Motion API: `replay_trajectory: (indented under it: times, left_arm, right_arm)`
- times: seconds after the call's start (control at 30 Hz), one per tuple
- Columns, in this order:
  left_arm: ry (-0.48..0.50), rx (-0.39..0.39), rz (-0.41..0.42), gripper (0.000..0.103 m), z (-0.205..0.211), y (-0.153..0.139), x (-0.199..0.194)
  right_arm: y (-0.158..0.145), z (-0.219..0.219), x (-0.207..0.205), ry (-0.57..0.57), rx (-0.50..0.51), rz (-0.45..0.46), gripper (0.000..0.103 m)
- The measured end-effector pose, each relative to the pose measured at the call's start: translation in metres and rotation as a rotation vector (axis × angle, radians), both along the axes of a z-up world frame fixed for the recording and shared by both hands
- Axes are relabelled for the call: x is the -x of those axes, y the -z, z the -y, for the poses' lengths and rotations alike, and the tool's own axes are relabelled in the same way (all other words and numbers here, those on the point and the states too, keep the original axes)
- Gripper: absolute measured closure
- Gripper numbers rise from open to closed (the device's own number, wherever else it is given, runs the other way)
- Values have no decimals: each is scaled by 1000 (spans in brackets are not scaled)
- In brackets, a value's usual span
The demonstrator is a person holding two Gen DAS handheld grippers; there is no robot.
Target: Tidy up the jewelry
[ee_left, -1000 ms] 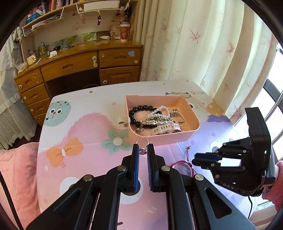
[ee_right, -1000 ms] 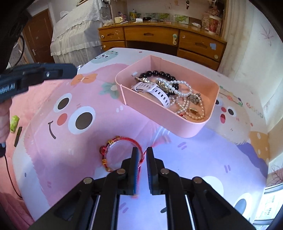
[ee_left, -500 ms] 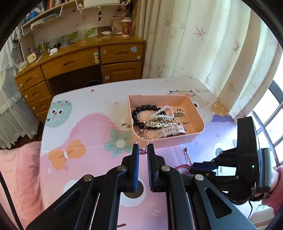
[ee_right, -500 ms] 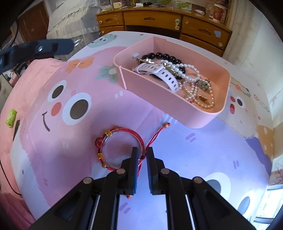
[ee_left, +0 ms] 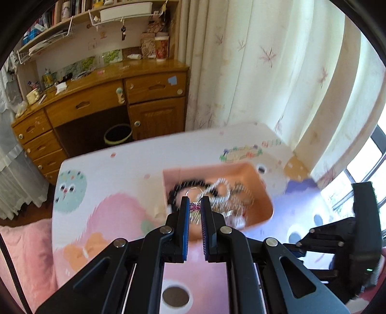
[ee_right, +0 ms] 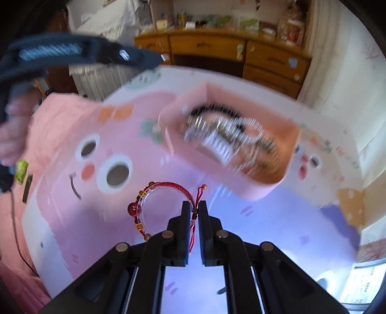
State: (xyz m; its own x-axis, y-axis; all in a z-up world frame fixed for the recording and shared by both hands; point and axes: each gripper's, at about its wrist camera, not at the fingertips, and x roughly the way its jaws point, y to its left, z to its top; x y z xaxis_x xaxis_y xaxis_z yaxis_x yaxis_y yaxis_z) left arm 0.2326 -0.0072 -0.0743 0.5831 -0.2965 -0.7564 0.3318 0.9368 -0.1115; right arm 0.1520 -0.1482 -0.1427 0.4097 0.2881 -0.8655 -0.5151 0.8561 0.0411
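Here the left hand-held gripper (ee_left: 195, 201) pinches a ring (ee_left: 194, 193) above the tray (ee_left: 264, 201); the right hand-held gripper (ee_right: 194, 209) clamps the red bracelet (ee_right: 166, 189).

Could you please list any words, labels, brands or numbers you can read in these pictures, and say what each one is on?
None can be read.
Tablecloth: the coloured lettering near its far corner is motion-blurred.
Book spines on the shelf: too small.
Cup on the desk: print too small to read.
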Motion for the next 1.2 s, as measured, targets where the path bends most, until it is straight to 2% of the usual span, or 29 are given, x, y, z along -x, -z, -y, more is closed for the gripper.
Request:
replay_trajectory:
  times: [0.17,0.27,0.33,0.37,0.4,0.43,0.47,0.5,0.53,0.6,0.77,0.83,0.9,1.03,1.2]
  left_arm:
    - [21,11,7,96,18,-2,-25]
    - [24,24,-32,96,26,6,-39]
    - [29,25,-61,90,31,11,-44]
    - [19,12,-77,74,33,15,-46]
    - [3,-5,-98,54,35,17,-47]
    - [-10,-7,-110,44,35,18,-47]
    - [-19,-4,-111,30,33,17,-44]
    - [-30,-8,-106,27,32,16,-40]
    - [-40,-17,-104,26,31,14,-37]
    - [-97,-61,-116,15,27,12,-26]
    - [-252,-84,-202,14,5,10,27]
    - [-288,-84,-226,14,-2,13,56]
    - [-313,-136,-254,14,-3,18,86]
    - [-298,-236,-330,14,5,27,144]
    - [-319,-209,-441,14,11,30,194]
  right_arm:
    - [-38,11,-23,73,-45,128,97]
    - [-41,16,-44,133,-43,175,97]
    - [-37,18,-57,166,-41,155,96]
    - [-32,20,-63,178,-51,135,95]
    - [-30,20,-66,193,-53,124,84]
    - [-27,21,-67,211,-55,110,63]
    - [-26,23,-65,216,-64,100,53]
    - [-27,25,-60,217,-73,101,44]
    - [-28,27,-55,217,-78,104,43]
    - [-30,31,-43,222,-86,84,42]
    - [-31,49,9,306,-110,-60,28]
    - [-31,55,34,334,-130,-104,16]
    - [-27,59,62,358,-110,-150,12]
    - [-23,65,108,359,-65,-249,11]
    - [-28,72,145,407,-96,-330,11]
